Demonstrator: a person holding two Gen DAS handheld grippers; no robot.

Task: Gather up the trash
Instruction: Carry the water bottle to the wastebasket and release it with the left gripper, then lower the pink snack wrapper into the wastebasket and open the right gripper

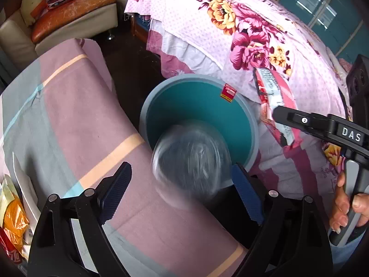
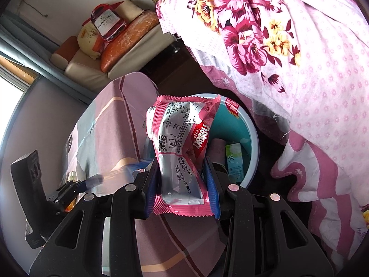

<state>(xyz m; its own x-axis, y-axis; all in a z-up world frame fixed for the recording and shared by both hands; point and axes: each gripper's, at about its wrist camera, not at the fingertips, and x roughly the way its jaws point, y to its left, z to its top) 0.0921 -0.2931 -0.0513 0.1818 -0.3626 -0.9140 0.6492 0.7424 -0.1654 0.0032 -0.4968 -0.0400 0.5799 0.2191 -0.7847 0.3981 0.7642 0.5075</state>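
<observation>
A teal bin with a grey rim (image 1: 143,115) stands on the floor between a table and a bed. My left gripper (image 1: 181,166) is open above the bin's near rim. Between its blue pads is a blurred clear plastic thing (image 1: 191,159), and a gap shows at the left pad (image 1: 117,184). My right gripper (image 2: 181,168) is shut on a pink and silver wafer wrapper (image 2: 182,129), held upright over the table edge beside the bin (image 2: 251,143). From the left wrist view, that wrapper (image 1: 276,97) hangs to the right of the bin.
A carton (image 2: 234,159) and a brown cup (image 2: 216,147) lie in the bin. The pink and grey cloth on the table (image 1: 69,115) is at the left, with snack bags (image 1: 11,219) at its edge. The floral bed cover (image 1: 253,34) hangs at the right. A sofa (image 1: 69,18) stands behind.
</observation>
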